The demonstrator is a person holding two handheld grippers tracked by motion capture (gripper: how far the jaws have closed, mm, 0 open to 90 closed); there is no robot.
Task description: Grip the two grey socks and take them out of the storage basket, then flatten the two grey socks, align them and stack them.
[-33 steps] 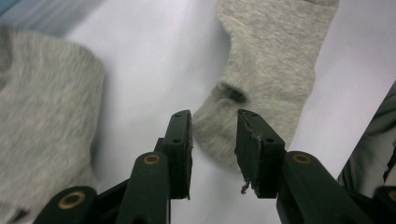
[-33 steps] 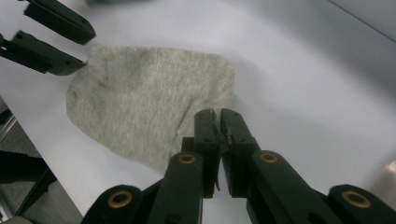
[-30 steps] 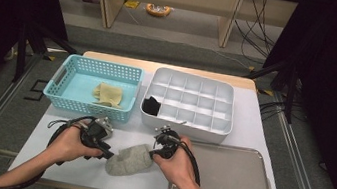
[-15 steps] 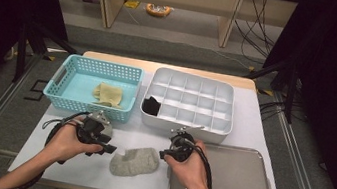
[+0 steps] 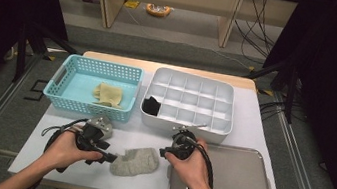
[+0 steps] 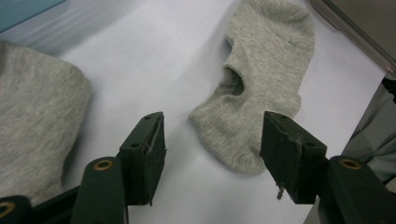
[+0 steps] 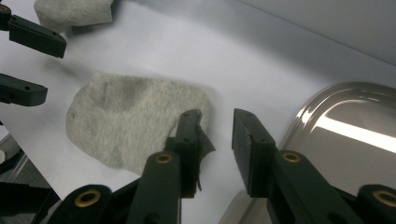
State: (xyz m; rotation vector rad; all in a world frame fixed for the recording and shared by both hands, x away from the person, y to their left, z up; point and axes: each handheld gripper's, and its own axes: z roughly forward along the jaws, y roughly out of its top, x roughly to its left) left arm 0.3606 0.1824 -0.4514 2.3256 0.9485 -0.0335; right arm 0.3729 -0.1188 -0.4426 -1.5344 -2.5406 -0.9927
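A light grey ankle sock (image 5: 135, 161) (image 6: 261, 84) (image 7: 130, 121) lies flat on the white table top between my two grippers. My left gripper (image 5: 113, 157) (image 6: 212, 135) is open at the sock's left end. Its jaws have just been opening and stand either side of that end without pressing it. My right gripper (image 5: 164, 152) (image 7: 215, 121) is open at the sock's right edge. Its jaws have also just been opening, with bare table in the gap between them. A second grey sock (image 5: 102, 125) (image 6: 37, 126) (image 7: 74, 11) lies just behind the left gripper.
A teal basket (image 5: 56, 89) at the back left holds a beige sock (image 5: 108, 94). Beside it stands a white compartment tray (image 5: 222, 128) with a black item (image 5: 152, 105) in one cell. A steel tray (image 5: 243, 186) lies at the front right under my right forearm.
The sock was bunched between both grippers; now it lies spread on the table. Both pairs of jaws have opened off it, and the right hand has drawn a little to the right.
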